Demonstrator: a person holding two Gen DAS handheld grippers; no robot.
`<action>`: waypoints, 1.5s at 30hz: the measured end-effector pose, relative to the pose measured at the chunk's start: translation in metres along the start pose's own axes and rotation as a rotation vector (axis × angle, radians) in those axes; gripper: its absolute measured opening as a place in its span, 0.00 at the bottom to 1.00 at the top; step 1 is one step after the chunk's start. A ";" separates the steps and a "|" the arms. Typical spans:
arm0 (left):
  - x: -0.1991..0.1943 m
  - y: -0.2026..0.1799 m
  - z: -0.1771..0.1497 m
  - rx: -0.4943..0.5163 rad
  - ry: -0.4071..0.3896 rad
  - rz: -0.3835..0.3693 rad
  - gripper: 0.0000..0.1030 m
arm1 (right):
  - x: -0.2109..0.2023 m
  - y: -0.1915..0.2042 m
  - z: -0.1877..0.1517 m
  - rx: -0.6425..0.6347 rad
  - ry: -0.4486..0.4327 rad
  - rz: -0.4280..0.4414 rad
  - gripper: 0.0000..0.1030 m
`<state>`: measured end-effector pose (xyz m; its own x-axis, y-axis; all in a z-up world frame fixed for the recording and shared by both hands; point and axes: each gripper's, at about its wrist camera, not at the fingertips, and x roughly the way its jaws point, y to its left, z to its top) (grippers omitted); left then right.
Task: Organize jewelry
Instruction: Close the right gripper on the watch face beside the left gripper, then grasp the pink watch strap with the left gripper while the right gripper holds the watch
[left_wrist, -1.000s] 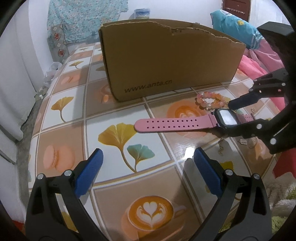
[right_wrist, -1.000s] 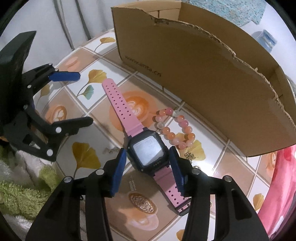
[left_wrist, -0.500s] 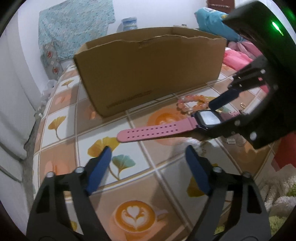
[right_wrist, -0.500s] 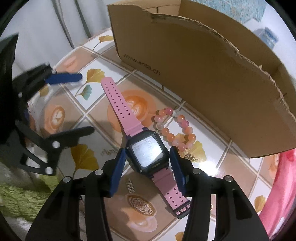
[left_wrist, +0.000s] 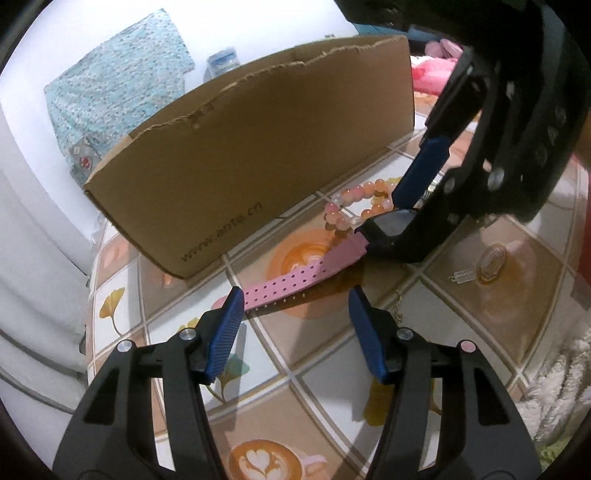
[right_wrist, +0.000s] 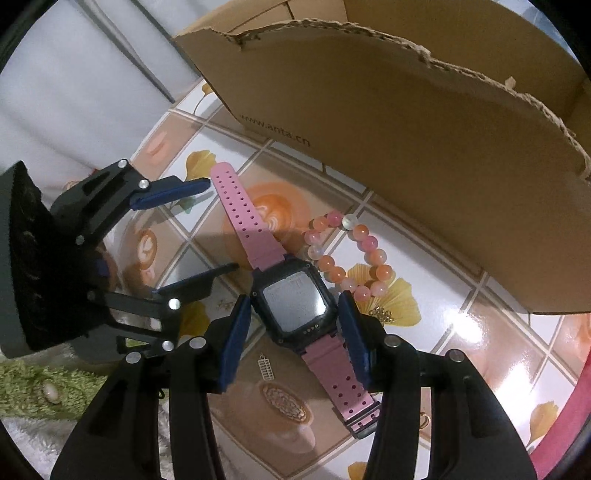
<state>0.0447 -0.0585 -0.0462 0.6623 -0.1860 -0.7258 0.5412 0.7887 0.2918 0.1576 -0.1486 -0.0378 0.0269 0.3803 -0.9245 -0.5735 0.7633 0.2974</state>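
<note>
Each black claw (left_wrist: 295, 328) (right_wrist: 291, 325) has ribbed blue pads (left_wrist: 225, 332) and silver screws.

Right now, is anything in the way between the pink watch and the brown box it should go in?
Yes. The box's own tall front wall stands between the pink watch and the inside, so the watch must go up and over its torn rim. The bead bracelet lies between watch and box too, flat on the table.
</note>
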 end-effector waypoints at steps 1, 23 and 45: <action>0.000 0.000 0.001 0.004 -0.001 0.001 0.54 | 0.000 -0.002 0.001 0.005 0.005 0.014 0.47; 0.012 0.006 0.018 0.000 0.025 -0.049 0.46 | -0.012 -0.015 -0.009 0.055 -0.039 0.027 0.34; -0.008 0.048 -0.013 -0.250 0.048 -0.014 0.46 | 0.015 0.040 -0.010 -0.054 -0.049 -0.374 0.46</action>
<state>0.0585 -0.0114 -0.0348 0.6268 -0.1749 -0.7593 0.4012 0.9078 0.1221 0.1269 -0.1174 -0.0417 0.2806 0.1062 -0.9539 -0.5594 0.8257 -0.0726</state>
